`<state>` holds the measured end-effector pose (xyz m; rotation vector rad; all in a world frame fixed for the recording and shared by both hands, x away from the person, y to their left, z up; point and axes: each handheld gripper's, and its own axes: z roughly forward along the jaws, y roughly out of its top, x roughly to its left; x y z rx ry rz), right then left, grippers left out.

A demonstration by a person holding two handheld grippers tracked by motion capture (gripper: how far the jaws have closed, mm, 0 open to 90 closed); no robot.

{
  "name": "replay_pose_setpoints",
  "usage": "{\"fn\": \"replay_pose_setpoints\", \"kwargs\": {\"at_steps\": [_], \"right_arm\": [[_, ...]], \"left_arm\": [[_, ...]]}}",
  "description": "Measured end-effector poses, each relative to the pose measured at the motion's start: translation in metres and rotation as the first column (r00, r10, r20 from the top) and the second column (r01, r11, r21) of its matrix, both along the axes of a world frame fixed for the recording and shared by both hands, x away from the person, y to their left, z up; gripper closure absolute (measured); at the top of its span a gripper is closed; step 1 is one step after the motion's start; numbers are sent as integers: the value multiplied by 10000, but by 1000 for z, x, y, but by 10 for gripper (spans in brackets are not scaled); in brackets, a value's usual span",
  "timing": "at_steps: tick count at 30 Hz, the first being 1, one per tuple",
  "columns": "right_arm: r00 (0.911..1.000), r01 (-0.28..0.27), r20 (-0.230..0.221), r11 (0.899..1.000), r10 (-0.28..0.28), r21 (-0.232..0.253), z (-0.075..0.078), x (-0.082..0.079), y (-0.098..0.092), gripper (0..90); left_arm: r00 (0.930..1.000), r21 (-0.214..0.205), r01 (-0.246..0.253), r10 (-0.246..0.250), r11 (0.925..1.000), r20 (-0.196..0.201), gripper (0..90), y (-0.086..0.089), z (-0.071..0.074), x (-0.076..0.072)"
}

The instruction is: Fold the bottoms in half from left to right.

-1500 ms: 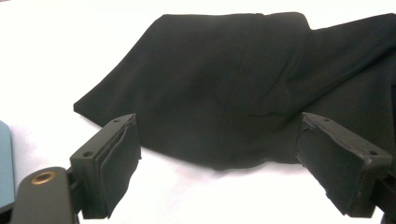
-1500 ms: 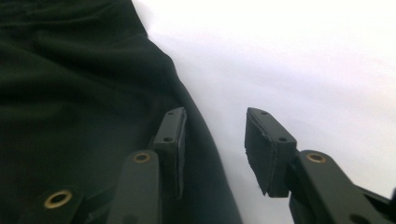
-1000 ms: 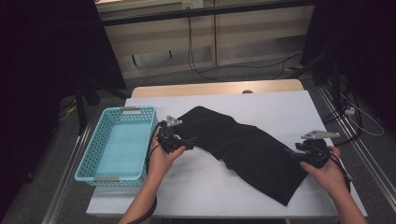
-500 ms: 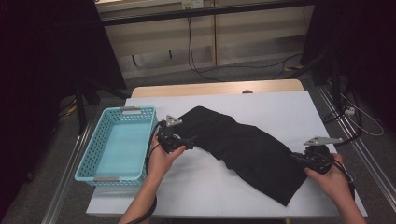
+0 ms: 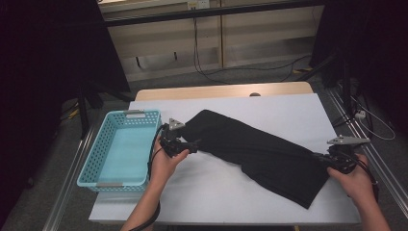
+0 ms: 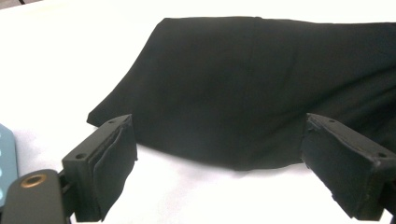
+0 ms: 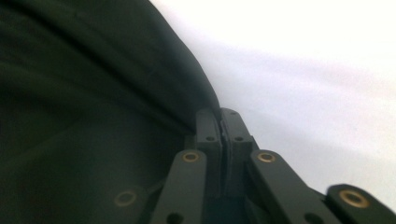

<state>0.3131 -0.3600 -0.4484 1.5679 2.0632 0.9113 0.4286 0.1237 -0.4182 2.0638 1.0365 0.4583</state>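
The surface [image 5: 226, 187] is seen across the middle and lower part of the high view, covered in white. A black garment [image 5: 255, 149] is laid on it, stretched in a long band from the centre left of the frame down to the lower right. A turquoise basket [image 5: 118, 149] is placed at the left edge of the surface, well apart from the garment's far end and just beside the left hand.

The left gripper [image 5: 185, 146] is held at the centre left, level with the garment's upper-left end. In the left gripper view its jaws are seen set wide apart, one at the lower left and one at the lower right of the frame. The folded edge of the garment [image 6: 261, 93] lies just beyond the two pads [image 6: 114, 163], spanning the gap between them; no cloth is pinched.

The right gripper [image 5: 332, 160] is held at the right of the high view, at the garment's lower-right end. Its jaws have just been closing. In the right gripper view they are seen pressed together at the lower centre, with a fold of the garment's edge [image 7: 93, 116] running into them from the left, so the cloth is taken to be gripped there.
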Motion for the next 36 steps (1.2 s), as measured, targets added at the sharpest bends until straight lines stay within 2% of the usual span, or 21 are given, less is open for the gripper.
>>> {"fn": "replay_pose_setpoints", "kwargs": {"at_steps": [2, 3, 5, 8, 10, 12, 18, 19, 20, 23, 26, 29, 32, 34, 36], "right_arm": [[9998, 181, 62, 9998, -180, -100, -3, 3, 3, 692], [9999, 115, 80, 9999, -114, -71, -2, 3, 4, 692], [9997, 0, 246, 10000, 1, -43, 1, 2, 11, 596], [9984, -320, 462, 9995, 318, 24, 6, -1, 22, 550], [9973, -507, 537, 9987, 510, -75, 8, -2, 33, 483], [9969, -615, 488, 9981, 619, -93, 7, -1, 46, 381], [9876, -1526, 380, 9882, 1520, 129, 2, 0, 86, 291], [9874, -1533, 423, 9881, 1526, 137, 2, 1, 92, 237], [9902, -1313, 490, 9912, 1304, 142, 2, 2, 97, 179], [9898, -1319, 572, 9911, 1307, 188, 1, 4, 108, 171], [9864, -1565, 560, 9872, 1547, 304, 0, 6, 120, 151], [9804, -1951, 380, 9798, 1936, 433, -1, 8, 135, 101], [9709, -2380, 348, 9708, 2369, 306, -3, 9, 150, 121], [9653, -2600, 322, 9653, 2591, 253, -3, 8, 161, 134], [9584, -2818, 517, 9594, 2807, 135, -2, 8, 167, 185]], "left_arm": [[10000, 21, 0, 0, 10000, 5, 113, 0, 0, 0], [10000, 36, -4, 4, 10000, 11, 113, 0, -1, 0], [10000, 25, 6, -6, 10000, -18, 113, -1, -1, 0], [9998, 37, 140, -139, 9999, -143, 113, -2, -2, 0], [9996, 79, 195, -194, 9998, -209, 113, -2, -2, 0], [9998, 1, 152, -152, 9999, -121, 113, -2, -2, 1], [9998, 34, 105, -104, 9999, -139, 113, 1, -2, 1], [9998, 22, 117, -116, 9999, -176, 113, 1, -2, 1], [9998, -30, 110, -110, 9999, -153, 113, 1, -3, 0], [9999, 1, 143, -143, 9999, -11, 114, 2, -2, 0], [9993, 72, 306, -304, 9995, -195, 113, 3, -2, -1], [9995, -11, 208, -208, 9998, -230, 100, 4, -2, -4], [9996, 105, 234, -232, 9997, -184, 99, 6, 0, -5], [9993, -6, 248, -249, 9997, -281, 95, 6, -1, -6], [9994, 9, 255, -255, 9997, -251, 94, 6, -1, -7]]}}
